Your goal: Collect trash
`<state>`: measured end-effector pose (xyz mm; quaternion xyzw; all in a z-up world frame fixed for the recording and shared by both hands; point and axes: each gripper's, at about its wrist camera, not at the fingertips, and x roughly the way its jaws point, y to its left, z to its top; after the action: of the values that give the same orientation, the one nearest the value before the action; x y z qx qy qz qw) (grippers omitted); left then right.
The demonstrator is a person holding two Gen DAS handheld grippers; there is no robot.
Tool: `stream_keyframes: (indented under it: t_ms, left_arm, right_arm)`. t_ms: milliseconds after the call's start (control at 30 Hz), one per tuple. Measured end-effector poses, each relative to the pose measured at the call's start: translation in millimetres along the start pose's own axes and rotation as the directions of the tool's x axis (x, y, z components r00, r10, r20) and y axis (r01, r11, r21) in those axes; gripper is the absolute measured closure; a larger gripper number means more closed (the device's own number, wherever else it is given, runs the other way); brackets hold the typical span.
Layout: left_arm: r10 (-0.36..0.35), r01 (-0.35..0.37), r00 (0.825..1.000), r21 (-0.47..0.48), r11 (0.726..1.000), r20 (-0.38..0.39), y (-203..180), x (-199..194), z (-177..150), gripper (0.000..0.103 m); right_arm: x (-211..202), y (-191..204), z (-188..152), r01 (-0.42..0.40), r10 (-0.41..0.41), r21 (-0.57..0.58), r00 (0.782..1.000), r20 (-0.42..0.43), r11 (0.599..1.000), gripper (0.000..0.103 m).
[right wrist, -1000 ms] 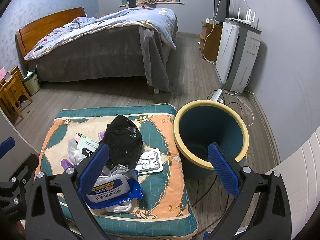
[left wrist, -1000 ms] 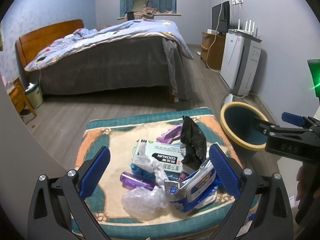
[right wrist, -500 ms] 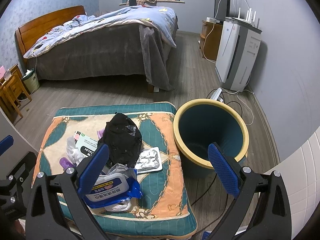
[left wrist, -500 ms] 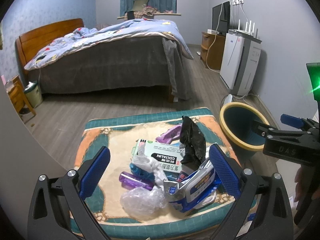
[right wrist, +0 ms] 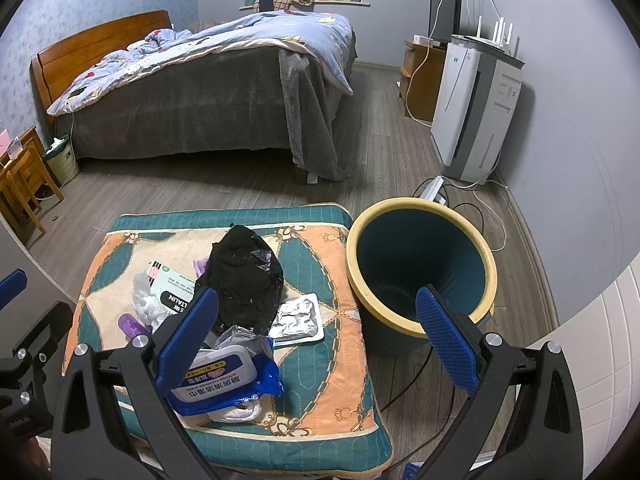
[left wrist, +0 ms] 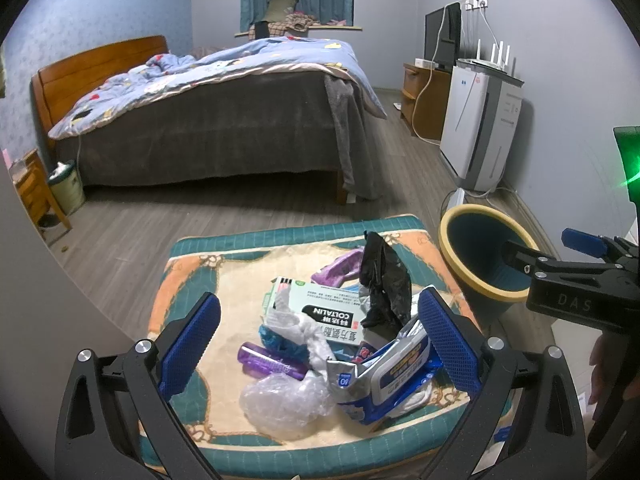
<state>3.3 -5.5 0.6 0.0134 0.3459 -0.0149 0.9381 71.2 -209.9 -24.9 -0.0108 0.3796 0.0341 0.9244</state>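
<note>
On the patterned cushion, just left of the yellow-rimmed bin, sits the trash pile: blue wipes pack at the near edge, black bag behind it, foil blister tray btwn bag & bin, green-white box, clear plastic wad & purple tube farther from the bin. Nothing in the bin yet, I'd say. Best start w/ the wipes pack: nearest, bulky, short carry to the bin; pinch the body, not the loose flap. Right gripper is spread wide, holding nothing, hanging above the cushion's near edge. Left gripper likewise wide apart & empty, over the pile.
</note>
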Motion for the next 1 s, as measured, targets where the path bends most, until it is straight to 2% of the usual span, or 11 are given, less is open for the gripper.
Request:
stream_keyframes:
  t_ms: [333, 567, 633, 833, 1000]
  left_arm:
    - [0.009, -0.009, 1.0, -0.016, 1.0, 0.024, 0, -4, 0, 0.005]
    - [0.004, -0.004, 1.0, 0.001, 1.0, 0.0, 1, 0, 0, 0.005]
    - [0.033, -0.034, 0.999, 0.017, 0.999, 0.014, 1, -1, 0, 0.005]
    - [0.028, -0.028, 0.998, -0.012, 1.0, 0.057, 7, -6, 1, 0.005]
    - [0.024, -0.024, 1.0, 0.015, 1.0, 0.0, 6, 4, 0, 0.005]
  right_arm:
    - [-2, -2, 1, 0.025, -0.025, 0.001, 1.0, 0.009, 1.0, 0.006]
    - [-4, -1, 2, 0.032, -0.032, -0.006, 0.999, 0.017, 0.999, 0.006]
    - [-4, -1, 4, 0.036, -0.036, -0.01, 0.999, 0.019, 0.999, 0.006]
    - [-5, -4, 4, 0.044, -0.044, 0.0, 0.999, 0.025, 0.999, 0.006]
    - [5, -2, -1, 0.041, -0.041, -0.005, 0.999, -0.013, 0.999, 0.006]
